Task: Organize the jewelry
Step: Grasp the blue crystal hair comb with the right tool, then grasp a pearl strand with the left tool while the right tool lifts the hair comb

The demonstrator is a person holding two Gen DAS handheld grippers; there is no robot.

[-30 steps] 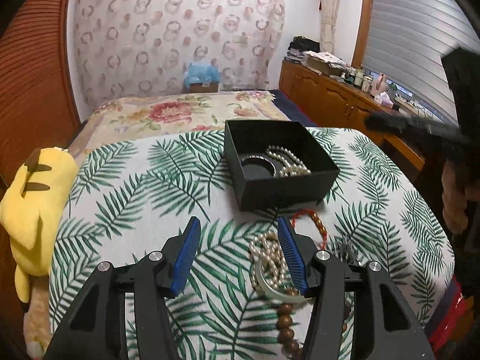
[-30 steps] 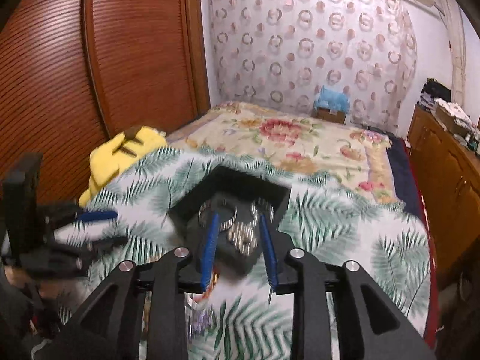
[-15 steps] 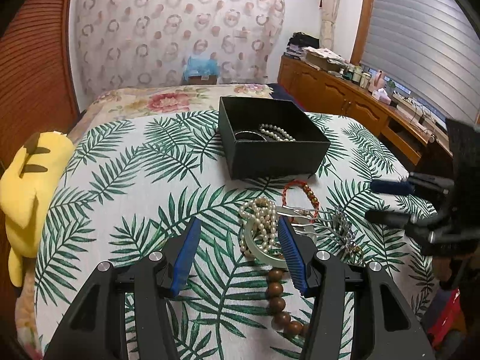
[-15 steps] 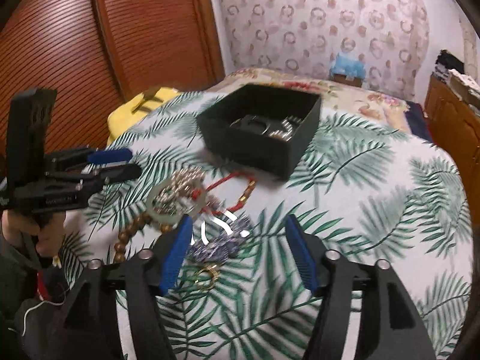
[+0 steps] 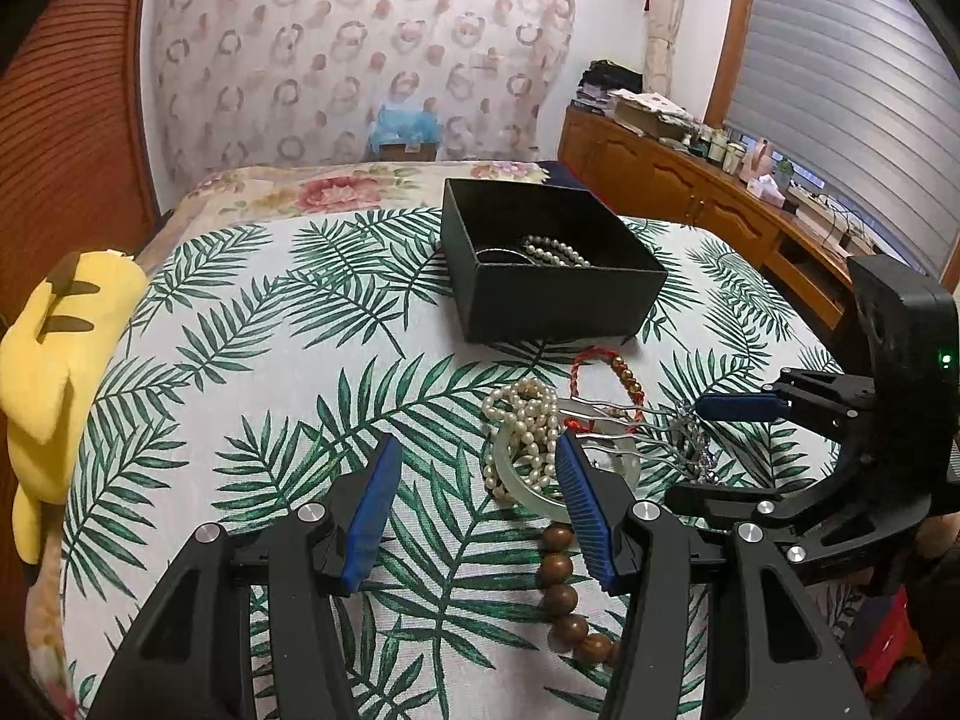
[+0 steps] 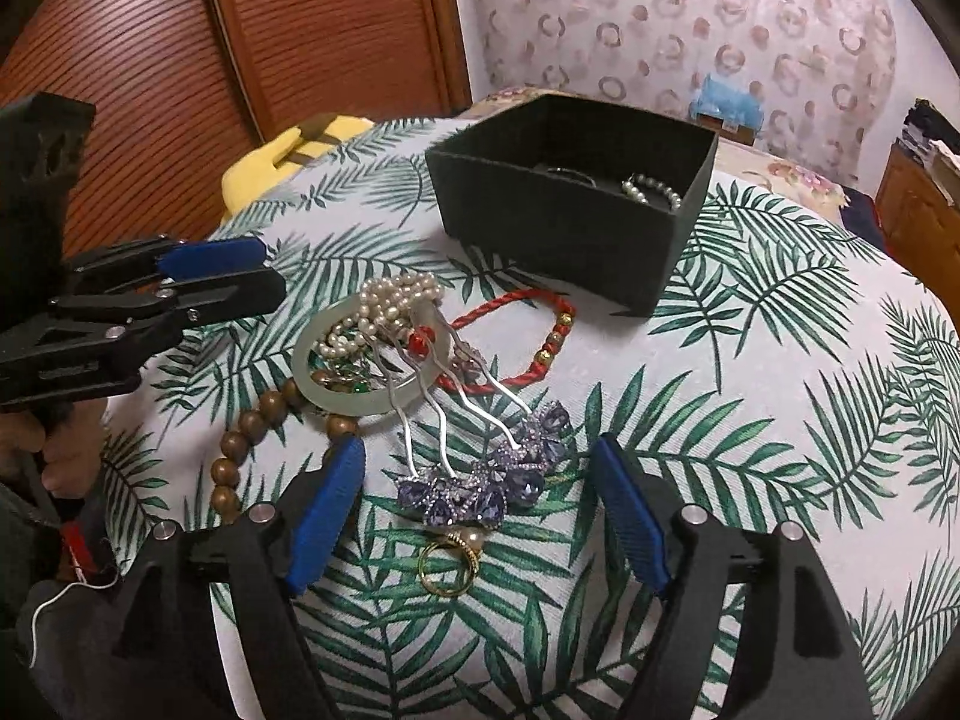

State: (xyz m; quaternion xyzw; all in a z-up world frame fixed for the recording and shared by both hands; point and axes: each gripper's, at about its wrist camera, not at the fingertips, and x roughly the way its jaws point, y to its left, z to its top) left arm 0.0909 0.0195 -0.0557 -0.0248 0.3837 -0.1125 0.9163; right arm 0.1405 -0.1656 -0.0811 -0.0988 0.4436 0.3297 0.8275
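Bedroom w/ a table under a white cloth (image 5: 252, 360) printed w/ green leaves. Black box (image 5: 558, 300) sits on it, far side from both cams; inside lie a pearl string (image 5: 555, 252) & a dark ring shape, too dim to name. Near the box, a pile of jewelry: pale green bangle (image 6: 324, 387) w/ white pearls (image 6: 390, 300) draped on it, red cord bracelet (image 6: 516, 330) w/ gold beads, brown wood beads (image 6: 258, 426), silver hair comb (image 6: 480, 468) w/ purple stones, small gold ring (image 6: 447, 570). Left gripper (image 5: 474, 498) is wide apart, holds nothing, just beside the bangle. Right gripper (image 6: 480, 504) is wide apart too, one finger on each side of the comb's purple end, not touching. Yellow plush toy (image 5: 54, 360) lies at the table's left edge.
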